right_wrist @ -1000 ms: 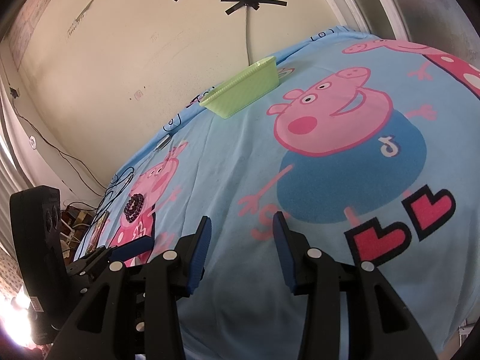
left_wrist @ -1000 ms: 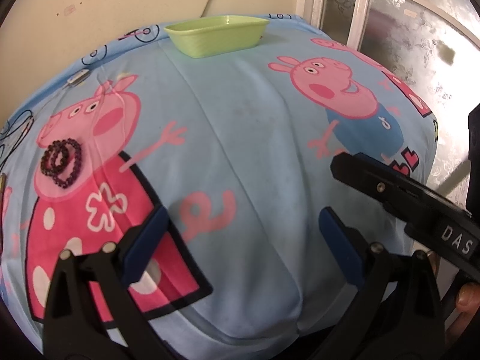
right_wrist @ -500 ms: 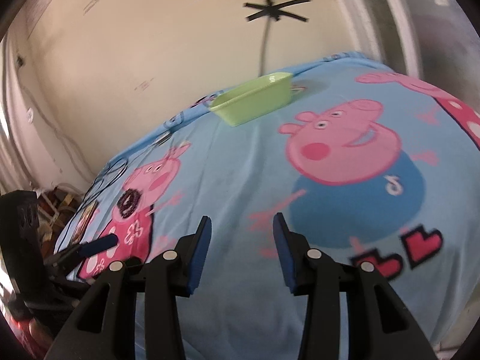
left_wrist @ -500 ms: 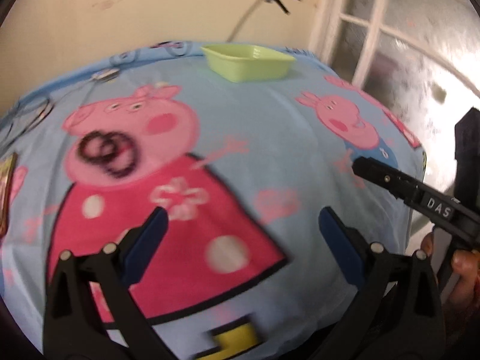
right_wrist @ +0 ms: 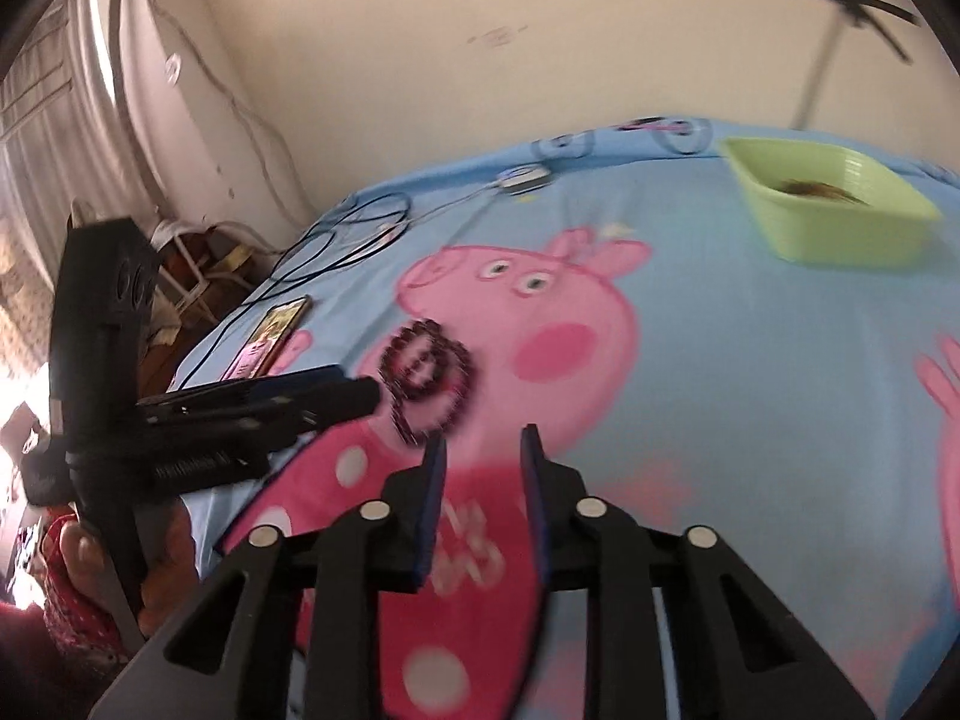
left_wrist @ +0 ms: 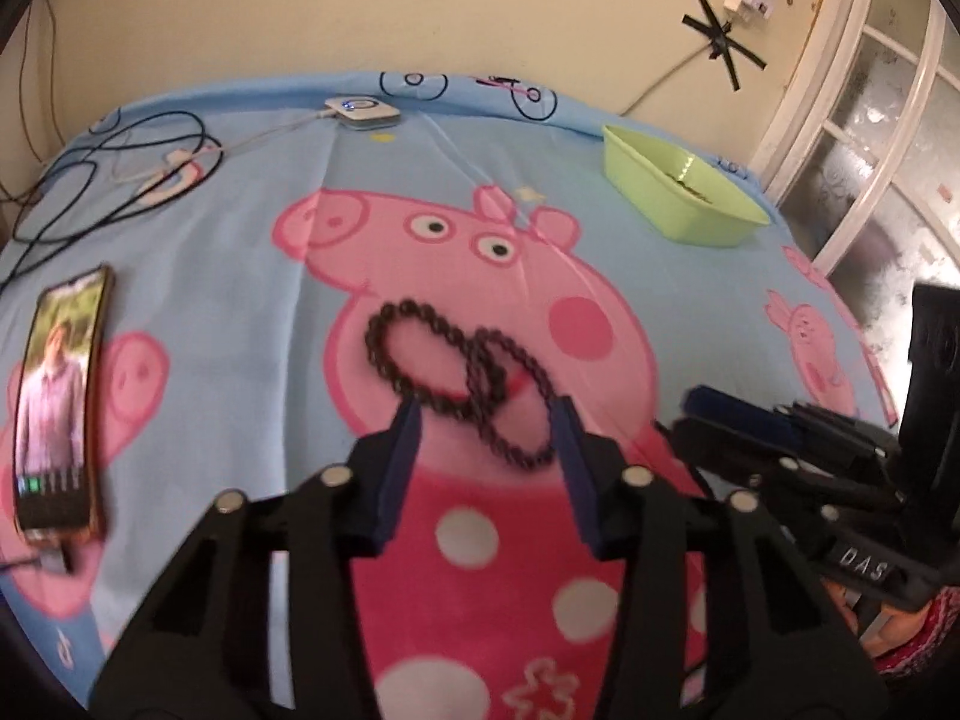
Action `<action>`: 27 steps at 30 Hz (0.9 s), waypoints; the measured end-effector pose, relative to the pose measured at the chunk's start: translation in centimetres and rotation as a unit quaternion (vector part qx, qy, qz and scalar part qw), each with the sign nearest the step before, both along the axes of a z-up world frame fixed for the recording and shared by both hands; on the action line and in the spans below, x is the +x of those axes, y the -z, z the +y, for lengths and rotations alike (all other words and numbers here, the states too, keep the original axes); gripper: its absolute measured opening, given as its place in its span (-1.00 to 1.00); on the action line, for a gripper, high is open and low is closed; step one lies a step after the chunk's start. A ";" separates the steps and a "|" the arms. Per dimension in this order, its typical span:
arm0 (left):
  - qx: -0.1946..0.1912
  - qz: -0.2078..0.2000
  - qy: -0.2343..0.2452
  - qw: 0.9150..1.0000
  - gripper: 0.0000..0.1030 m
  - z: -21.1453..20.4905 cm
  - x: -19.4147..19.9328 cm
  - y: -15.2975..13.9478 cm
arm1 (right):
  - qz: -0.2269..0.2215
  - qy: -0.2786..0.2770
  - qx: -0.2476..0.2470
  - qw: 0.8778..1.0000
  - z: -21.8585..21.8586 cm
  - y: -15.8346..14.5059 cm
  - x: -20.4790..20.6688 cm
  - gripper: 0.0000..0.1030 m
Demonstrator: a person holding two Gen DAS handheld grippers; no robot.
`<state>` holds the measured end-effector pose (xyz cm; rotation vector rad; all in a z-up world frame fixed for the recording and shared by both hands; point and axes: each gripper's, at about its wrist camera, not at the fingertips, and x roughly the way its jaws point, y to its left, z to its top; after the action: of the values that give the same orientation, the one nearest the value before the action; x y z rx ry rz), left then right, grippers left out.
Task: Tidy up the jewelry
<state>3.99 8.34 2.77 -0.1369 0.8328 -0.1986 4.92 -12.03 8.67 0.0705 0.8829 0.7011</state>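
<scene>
Two dark beaded bracelets lie overlapped on the pink pig print of the blue bedspread. My left gripper hovers right at them. Its jaws are closing, with the near loops showing between the tips and the pads off the beads. My right gripper is just right of the bracelets, shut on nothing, with a thin slit showing in the blur. Each gripper also shows in the other's view: the left gripper and the right gripper. A green tub with something brownish inside stands at the far right.
A lit phone lies at the bed's left edge. Black cables and a white charger puck sit at the far left. A wall runs behind the bed and a window is at the right. A hand holds the left gripper.
Both grippers have swung left across the bed to the bracelets, which now sit at their tips. The left jaws have narrowed from wide open, and the right jaws have drawn closer.
</scene>
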 end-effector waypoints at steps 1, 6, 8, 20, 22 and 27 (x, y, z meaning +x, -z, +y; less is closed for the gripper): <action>0.004 0.001 -0.003 1.000 -0.30 0.1 0.4 0.1 | 0.005 -0.007 -0.003 1.000 1.0 0.1 0.8 -1.00; 0.020 0.009 -0.003 1.000 -0.67 0.4 2.2 1.0 | 0.018 -0.043 -0.041 0.998 4.5 1.3 2.8 -1.00; 0.022 0.009 0.003 1.000 -0.88 0.2 2.0 1.0 | 0.030 -0.050 -0.065 0.996 5.7 2.5 3.7 -1.00; 0.007 0.004 0.113 0.994 -1.00 -7.9 -0.4 0.3 | -0.015 0.046 -0.010 0.999 -4.3 0.7 -0.7 -1.00; 0.013 0.008 0.130 0.991 -1.00 -10.1 -0.5 0.5 | -0.033 0.087 -0.020 0.995 -7.6 0.5 -2.0 -1.00; 0.011 0.027 0.177 0.984 -0.51 -14.7 -0.2 0.9 | -0.037 0.172 -0.045 0.983 -14.2 1.1 -3.8 -1.00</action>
<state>3.79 -6.34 1.92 0.0283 0.9099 -0.5212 1.11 -26.25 7.56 0.1124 0.8037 0.3384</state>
